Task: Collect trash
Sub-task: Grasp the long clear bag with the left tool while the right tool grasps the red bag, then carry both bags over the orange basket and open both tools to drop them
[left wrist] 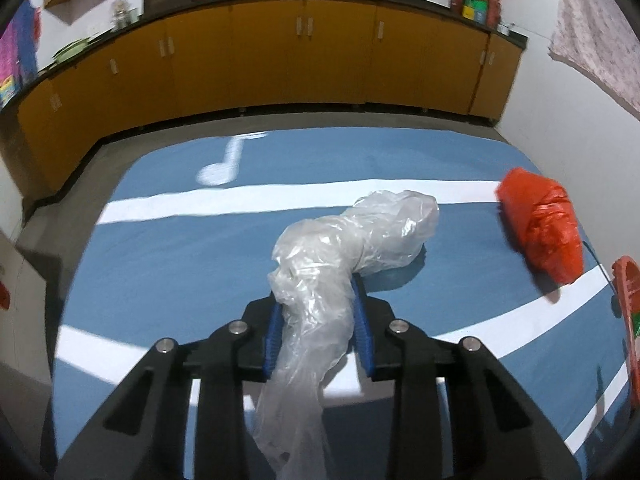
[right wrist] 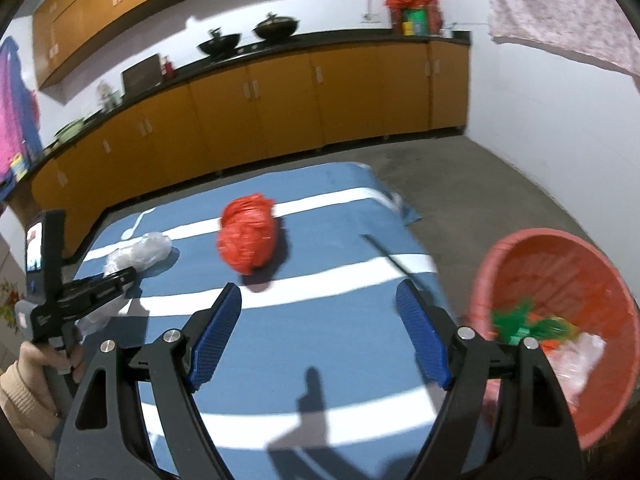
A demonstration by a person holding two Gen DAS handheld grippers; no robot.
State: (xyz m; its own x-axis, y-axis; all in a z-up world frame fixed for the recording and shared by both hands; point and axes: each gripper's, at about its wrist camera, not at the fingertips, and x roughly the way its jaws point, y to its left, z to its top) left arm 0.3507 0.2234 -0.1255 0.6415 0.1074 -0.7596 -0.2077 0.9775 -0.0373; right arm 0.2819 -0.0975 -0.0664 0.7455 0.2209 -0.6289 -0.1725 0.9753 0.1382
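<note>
Left gripper (left wrist: 318, 322): pads are pinching the clear bag (left wrist: 348, 240) at its twisted neck, the rest trailing on the blue mat (left wrist: 160, 248).
Clear bag: likely weightless, limp, slippery (grip a bunched fold, not a single film).
Right gripper (right wrist: 318, 334): jaws are standing wide, empty.
Red bag (right wrist: 248, 240): lying mid-mat, crumpled, probably soft.
Basket (right wrist: 520, 248): sitting off the mat's right edge, already holding trash.

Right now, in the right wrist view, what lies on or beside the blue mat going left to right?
Left gripper shut on the clear plastic bag → red plastic bag → thin dark stick → red basket with trash inside, off the mat's right edge.
</note>
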